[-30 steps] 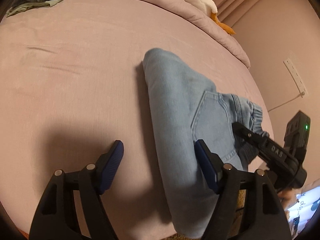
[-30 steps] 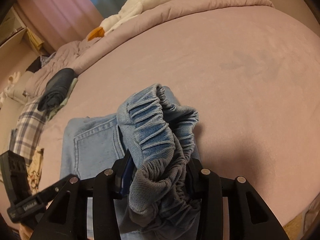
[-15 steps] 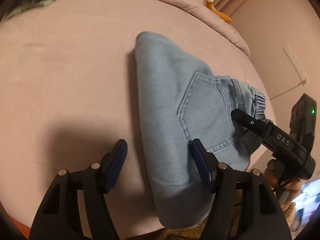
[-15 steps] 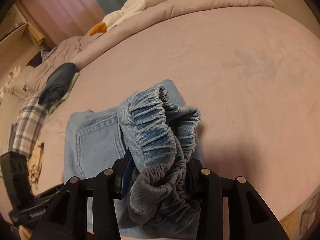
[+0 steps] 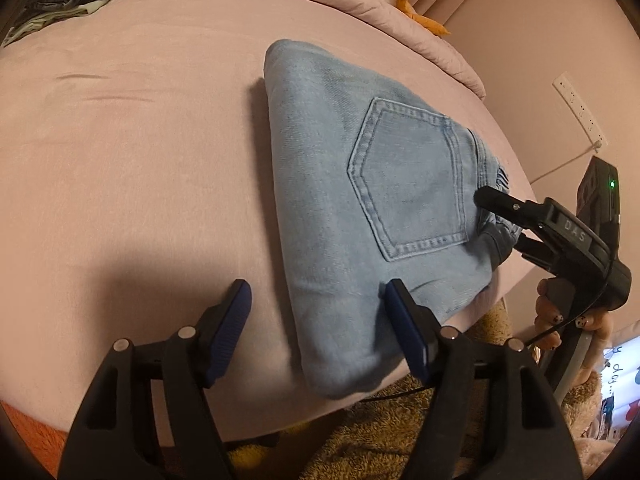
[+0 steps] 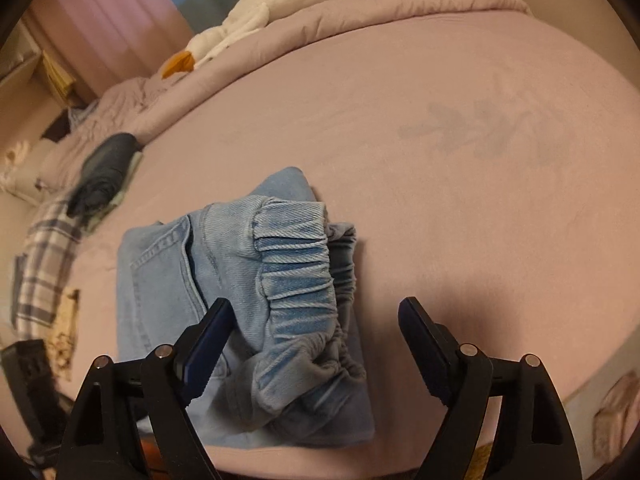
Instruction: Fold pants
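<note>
Light blue denim pants (image 5: 340, 184) lie folded in a bundle near the bed's front edge, back pocket (image 5: 408, 184) facing up. My left gripper (image 5: 316, 296) is open, astride the bundle's near corner, with its right finger (image 5: 400, 312) against the denim. In the right wrist view the elastic waistband (image 6: 296, 276) lies bunched on the folded pants (image 6: 160, 280). My right gripper (image 6: 316, 312) stands open around the waistband, holding nothing. The left wrist view shows that right gripper (image 5: 502, 220) at the waistband end, jaws apart, held by a hand (image 5: 556, 312).
The pink bed sheet (image 5: 140, 140) spreads wide to the left and beyond. A rolled duvet (image 6: 400, 8) and a white plush goose (image 6: 260, 16) lie at the far side. Dark folded clothes (image 6: 104, 168) and a plaid cloth (image 6: 44, 256) sit left. A brown rug (image 5: 380, 440) lies below the bed edge.
My right gripper has opened and let go of the waistband, which has dropped onto the folded pants. My left gripper has stayed open near the bundle's corner.
</note>
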The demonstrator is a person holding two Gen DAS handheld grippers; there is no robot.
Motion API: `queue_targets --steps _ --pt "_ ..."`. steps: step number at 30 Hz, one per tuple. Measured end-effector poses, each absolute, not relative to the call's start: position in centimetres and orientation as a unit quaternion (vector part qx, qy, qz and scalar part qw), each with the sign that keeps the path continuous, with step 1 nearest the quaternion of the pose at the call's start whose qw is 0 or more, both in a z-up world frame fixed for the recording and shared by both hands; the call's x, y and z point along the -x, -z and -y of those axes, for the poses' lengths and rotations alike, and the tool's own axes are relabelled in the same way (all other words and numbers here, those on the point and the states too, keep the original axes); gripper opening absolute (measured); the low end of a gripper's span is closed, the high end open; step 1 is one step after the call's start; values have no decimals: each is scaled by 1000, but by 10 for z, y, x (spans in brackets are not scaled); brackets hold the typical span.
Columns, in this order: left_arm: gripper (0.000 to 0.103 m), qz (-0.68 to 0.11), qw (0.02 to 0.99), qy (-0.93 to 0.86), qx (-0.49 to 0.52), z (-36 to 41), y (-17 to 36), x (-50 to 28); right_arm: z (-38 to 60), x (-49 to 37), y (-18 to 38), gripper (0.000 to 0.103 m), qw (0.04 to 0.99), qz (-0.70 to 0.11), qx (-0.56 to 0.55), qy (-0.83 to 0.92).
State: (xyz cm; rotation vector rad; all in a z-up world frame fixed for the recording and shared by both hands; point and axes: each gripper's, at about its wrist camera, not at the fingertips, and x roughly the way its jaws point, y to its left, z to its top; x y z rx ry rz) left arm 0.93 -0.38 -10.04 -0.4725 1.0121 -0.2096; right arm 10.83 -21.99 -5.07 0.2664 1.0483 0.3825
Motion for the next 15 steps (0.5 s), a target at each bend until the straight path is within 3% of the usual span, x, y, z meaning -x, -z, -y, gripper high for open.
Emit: queue_targets --steps 5,12,15 --pt "85 -453 867 80 192 5 83 -10 235 -103 43 85 847 -471 -152 -193" --pt "84 -463 862 76 191 3 99 -39 214 -110 78 86 805 -529 -146 -226" --pt "85 -462 856 89 213 4 109 -50 209 -113 84 92 805 -519 -159 -240"
